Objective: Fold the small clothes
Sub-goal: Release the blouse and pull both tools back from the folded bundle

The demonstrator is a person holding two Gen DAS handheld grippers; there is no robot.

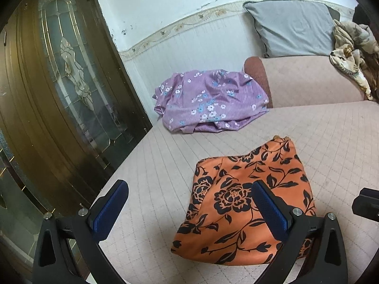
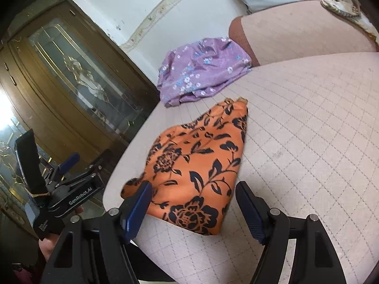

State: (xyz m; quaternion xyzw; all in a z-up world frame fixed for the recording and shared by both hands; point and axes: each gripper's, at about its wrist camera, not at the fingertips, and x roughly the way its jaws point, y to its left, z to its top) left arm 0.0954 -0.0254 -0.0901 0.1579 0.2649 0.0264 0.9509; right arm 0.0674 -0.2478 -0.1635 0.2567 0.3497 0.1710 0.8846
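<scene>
the orange garment [image 1: 246, 196] with its black flower and leaf print lies folded on the quilted pale pink sofa seat [image 1: 331, 137], in a compact, roughly triangular bundle: a broad folded edge nearest me and a narrow end pointing away toward the backrest. its surface is mostly smooth, with one soft crease along the left side. nothing holds it.

my left gripper [image 1: 189, 203] hangs above the seat with its blue pads wide apart and nothing between them. my right gripper [image 2: 193, 203] also stands wide open, empty, just above the near edge of the orange garment.

farther back, a crumpled purple floral garment [image 1: 208, 99] sits by the sofa's armrest, well apart from the orange one. no containers show in either view.
</scene>
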